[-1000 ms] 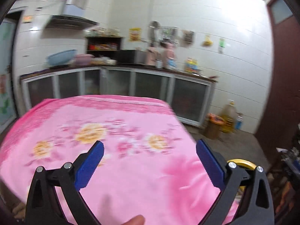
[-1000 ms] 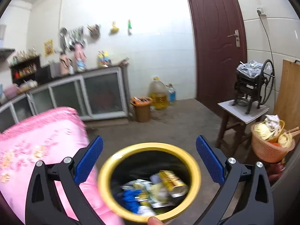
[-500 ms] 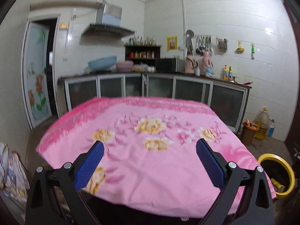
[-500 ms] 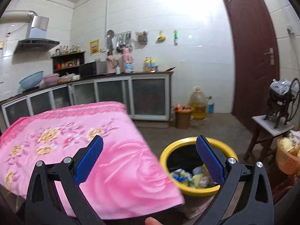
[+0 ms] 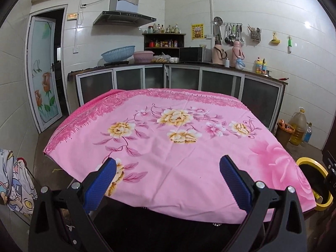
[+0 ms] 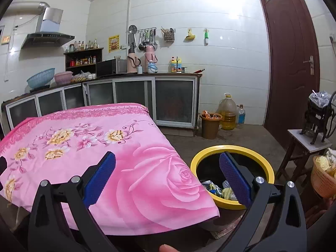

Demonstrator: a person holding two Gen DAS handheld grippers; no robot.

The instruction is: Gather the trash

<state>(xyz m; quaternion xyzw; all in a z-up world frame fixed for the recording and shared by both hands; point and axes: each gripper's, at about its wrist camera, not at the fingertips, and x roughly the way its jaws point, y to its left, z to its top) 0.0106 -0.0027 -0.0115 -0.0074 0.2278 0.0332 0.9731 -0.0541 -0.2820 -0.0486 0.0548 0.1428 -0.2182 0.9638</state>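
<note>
A yellow-rimmed black bin (image 6: 232, 150) stands on the floor at the table's right side, with several wrappers (image 6: 216, 189) inside; the left wrist view catches its rim (image 5: 315, 163) at the far right. The table wears a pink flowered cloth (image 5: 168, 147) (image 6: 94, 147) with no loose trash visible on it. My left gripper (image 5: 168, 168) hangs open over the table's near edge, holding nothing. My right gripper (image 6: 167, 163) is open too, over the table's right corner, its right finger in front of the bin.
Cabinets and a counter (image 5: 189, 77) run along the back wall. A brown bucket (image 6: 210, 125) and oil jug (image 6: 227, 112) stand by the wall near a dark red door (image 6: 294, 63). A stool (image 6: 304, 147) and orange basket (image 6: 323, 178) are at right. Cloth hangs at left (image 5: 14, 184).
Both grippers have pulled back and up from the table and bin. The right one was directly above the bin a second ago; now the whole table shows.
</note>
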